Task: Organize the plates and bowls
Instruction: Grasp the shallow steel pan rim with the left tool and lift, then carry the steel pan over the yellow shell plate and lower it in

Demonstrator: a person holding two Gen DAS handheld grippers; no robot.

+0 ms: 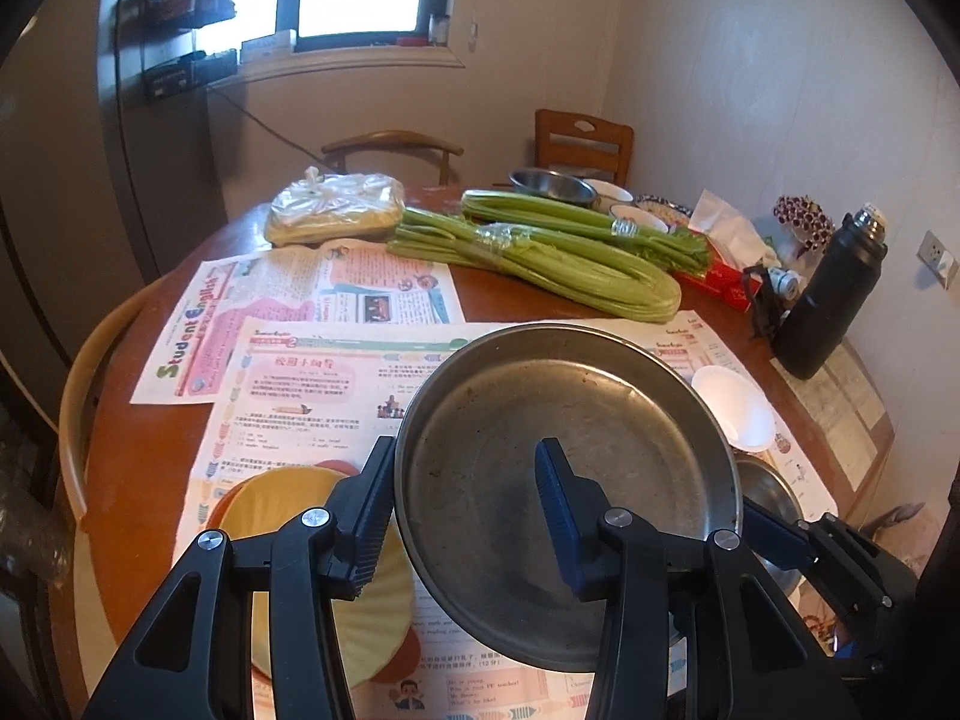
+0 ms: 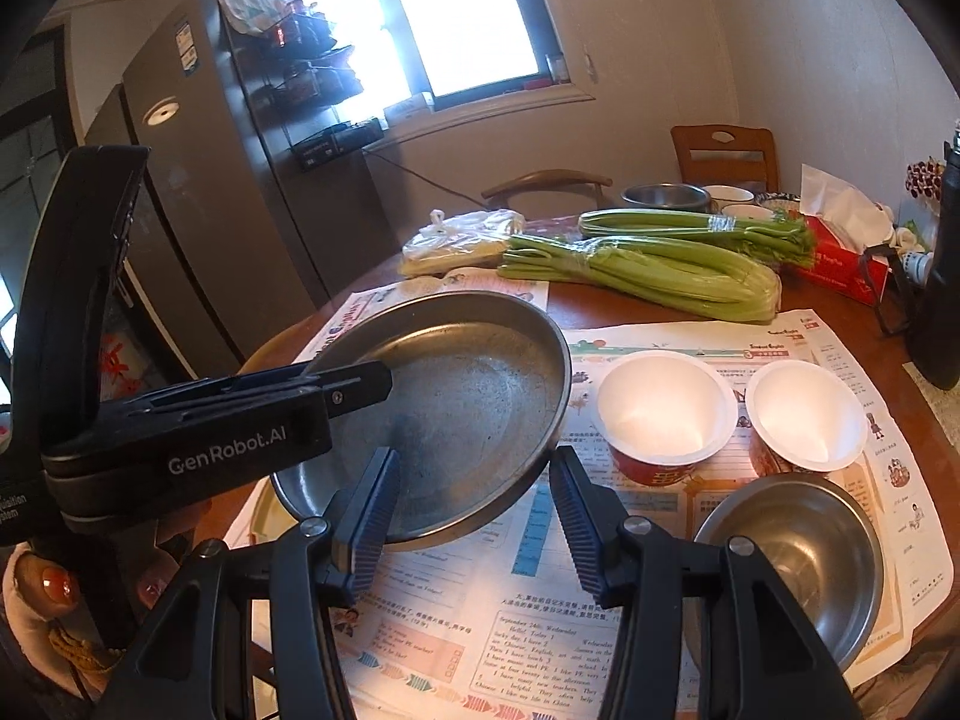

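The metal plate (image 2: 444,402) was held off the table, tilted, above the newspapers (image 2: 600,618), its rim pinched between the fingers of the left gripper (image 1: 465,510): one finger outside the rim, one inside on the plate's floor. The right gripper (image 2: 474,516) stood with its fingers apart, holding nothing, just beside the plate's near edge.

In my judgement the step in hand was carrying the plate to a stacking place. A yellow plate (image 1: 288,510) lay directly beneath on the left side; the next move would call for levelling the metal plate and lowering it squarely before the left fingers part.

A steel bowl (image 2: 798,558) and two white paper cups (image 2: 663,414) stood near, to the right.

The yellow plate was largely hidden by the gripper and the metal plate. More bowls (image 1: 555,186) behind the celery (image 1: 540,258) were too small to sort.
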